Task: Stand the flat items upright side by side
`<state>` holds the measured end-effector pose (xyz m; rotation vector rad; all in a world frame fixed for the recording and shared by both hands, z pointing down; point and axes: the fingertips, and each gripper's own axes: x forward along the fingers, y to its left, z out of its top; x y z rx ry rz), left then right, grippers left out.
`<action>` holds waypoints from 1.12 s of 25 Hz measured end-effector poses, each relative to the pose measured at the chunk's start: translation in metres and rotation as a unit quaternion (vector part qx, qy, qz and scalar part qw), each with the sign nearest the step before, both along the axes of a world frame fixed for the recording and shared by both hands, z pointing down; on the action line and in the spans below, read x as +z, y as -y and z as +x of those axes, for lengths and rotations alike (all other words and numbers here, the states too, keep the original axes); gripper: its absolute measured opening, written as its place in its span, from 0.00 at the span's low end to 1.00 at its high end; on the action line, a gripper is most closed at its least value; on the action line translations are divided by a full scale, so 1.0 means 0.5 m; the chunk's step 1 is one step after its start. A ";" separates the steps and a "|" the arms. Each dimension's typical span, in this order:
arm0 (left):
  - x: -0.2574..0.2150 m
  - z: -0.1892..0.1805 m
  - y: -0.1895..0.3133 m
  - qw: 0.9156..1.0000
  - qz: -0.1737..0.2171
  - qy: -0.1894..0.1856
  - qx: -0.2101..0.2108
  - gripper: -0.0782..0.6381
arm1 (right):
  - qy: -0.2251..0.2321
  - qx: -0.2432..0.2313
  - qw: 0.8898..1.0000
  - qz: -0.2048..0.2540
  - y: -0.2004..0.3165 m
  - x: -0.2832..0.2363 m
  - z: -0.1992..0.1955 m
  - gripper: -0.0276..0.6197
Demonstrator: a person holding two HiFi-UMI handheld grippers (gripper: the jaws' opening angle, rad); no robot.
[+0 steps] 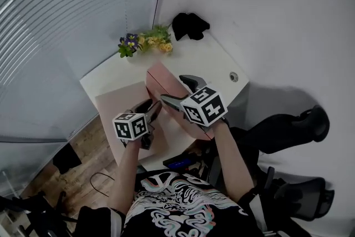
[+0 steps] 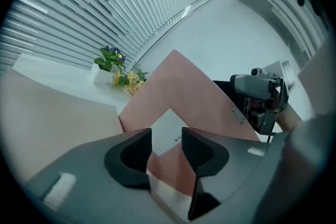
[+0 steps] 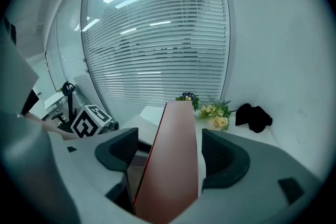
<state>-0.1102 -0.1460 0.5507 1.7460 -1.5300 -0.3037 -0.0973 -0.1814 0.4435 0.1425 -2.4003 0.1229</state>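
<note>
right gripper view: pink book [image 3: 170, 165] edge free between jaws.

**Cool, even office light; heavy fisheye in both gripper views**

The light is bright and diffuse. In the right gripper view, ceiling strips glare as white streaks in the glass high above the flowers [image 3: 210, 108], under a blue-green cast. Both gripper views have black corners, and the blinds [image 2: 105, 2] behind the flowers bow into arcs. The flowers look fairly sharp, while the pink book [image 3: 173, 165] in front of them blurs. Head-view shadows beside the flowers are faint.
</note>
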 end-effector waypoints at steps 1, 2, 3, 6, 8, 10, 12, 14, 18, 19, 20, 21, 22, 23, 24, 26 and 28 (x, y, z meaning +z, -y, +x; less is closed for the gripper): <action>-0.001 -0.005 0.001 1.000 0.006 -0.004 -0.001 0.36 | -0.006 0.001 1.000 -0.001 0.004 0.004 -0.009 0.62; -0.001 -0.010 0.002 1.000 0.010 -0.007 -0.003 0.36 | -0.011 0.000 1.000 -0.001 0.007 0.008 -0.017 0.62; 0.000 -0.016 0.002 1.000 0.013 -0.009 -0.004 0.36 | -0.016 -0.001 1.000 -0.002 0.009 0.011 -0.026 0.62; 0.008 -0.030 0.004 1.000 0.011 -0.016 -0.009 0.36 | -0.031 -0.010 0.999 -0.006 0.015 0.022 -0.047 0.62; 0.011 -0.037 0.003 1.000 0.010 -0.021 -0.013 0.36 | -0.040 -0.012 0.999 -0.006 0.019 0.026 -0.058 0.62; 0.007 -0.040 0.003 0.999 0.015 -0.027 -0.015 0.36 | -0.054 -0.014 0.998 0.001 0.023 0.033 -0.063 0.63; 0.003 -0.043 0.004 0.999 0.022 -0.032 -0.016 0.36 | -0.078 -0.016 0.997 0.008 0.025 0.047 -0.062 0.63; 0.002 -0.044 0.008 0.999 0.025 -0.034 -0.015 0.36 | -0.103 -0.014 0.995 0.010 0.028 0.062 -0.061 0.62; 0.005 -0.040 0.012 0.999 0.021 -0.035 -0.009 0.36 | -0.138 -0.004 0.990 0.019 0.031 0.077 -0.057 0.55; 0.006 -0.040 0.012 0.999 0.020 -0.036 -0.008 0.36 | -0.140 -0.003 0.990 0.020 0.032 0.077 -0.057 0.55; 0.007 -0.041 0.012 0.999 0.019 -0.036 -0.008 0.36 | -0.140 -0.002 0.990 0.019 0.032 0.077 -0.058 0.55; 0.008 -0.042 0.012 0.999 0.019 -0.037 -0.008 0.36 | -0.139 -0.002 0.990 0.018 0.033 0.077 -0.058 0.55; 0.010 -0.043 0.012 0.999 0.018 -0.039 -0.009 0.36 | -0.138 -0.002 0.990 0.017 0.034 0.077 -0.058 0.55; 0.011 -0.044 0.013 0.999 0.018 -0.040 -0.009 0.36 | -0.138 -0.002 0.990 0.016 0.035 0.077 -0.058 0.54; 0.011 -0.043 0.015 0.999 0.018 -0.041 -0.009 0.36 | -0.138 -0.003 0.990 0.014 0.036 0.078 -0.058 0.54; 0.009 -0.039 0.019 0.999 0.018 -0.041 -0.007 0.36 | -0.137 -0.001 0.990 0.013 0.039 0.077 -0.056 0.54; 0.006 -0.036 0.022 0.999 0.019 -0.040 -0.005 0.36 | -0.135 0.005 0.991 0.013 0.043 0.075 -0.055 0.54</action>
